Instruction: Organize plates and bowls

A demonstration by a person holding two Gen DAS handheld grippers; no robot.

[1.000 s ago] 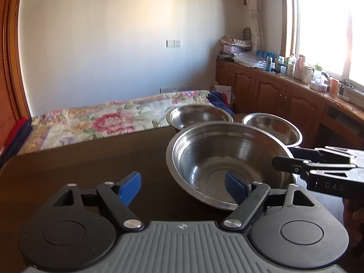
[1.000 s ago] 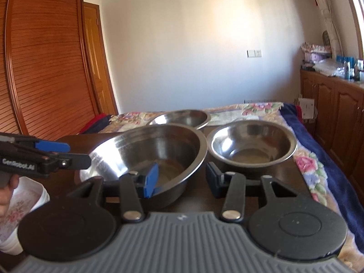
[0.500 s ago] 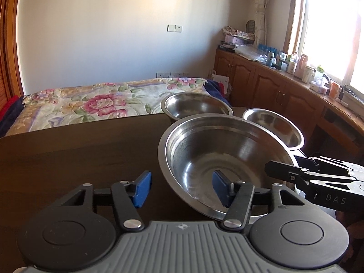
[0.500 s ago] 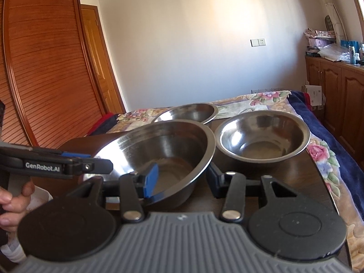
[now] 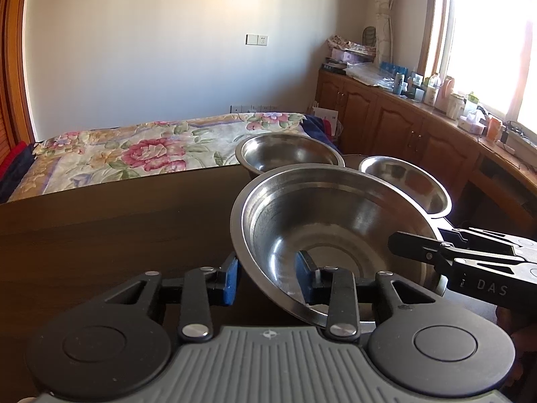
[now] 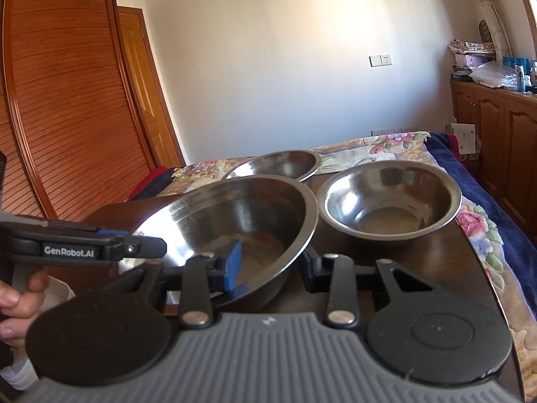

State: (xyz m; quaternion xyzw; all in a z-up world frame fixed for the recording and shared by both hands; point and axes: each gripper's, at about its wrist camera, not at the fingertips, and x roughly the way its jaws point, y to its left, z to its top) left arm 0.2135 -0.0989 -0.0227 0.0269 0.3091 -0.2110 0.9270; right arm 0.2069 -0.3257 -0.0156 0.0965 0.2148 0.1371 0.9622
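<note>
Bowl (image 5: 322, 235): large, shiny steel, tilted, rim between both claws.

Dark brown wooden tabletop (image 5: 100, 235), surface glossy. Two smaller round stainless steel bowls rest on it at far edge: far-left steel bowl (image 5: 288, 154), far-right steel bowl (image 5: 406, 181), near each other. Large round stainless steel bowl (image 5: 329, 235) sits nearer, tilted; contact with tabletop cannot be told. Beyond tabletop: bed with floral-print quilt (image 5: 134, 154), dark blue blanket (image 6: 470, 181) along its side.
</note>
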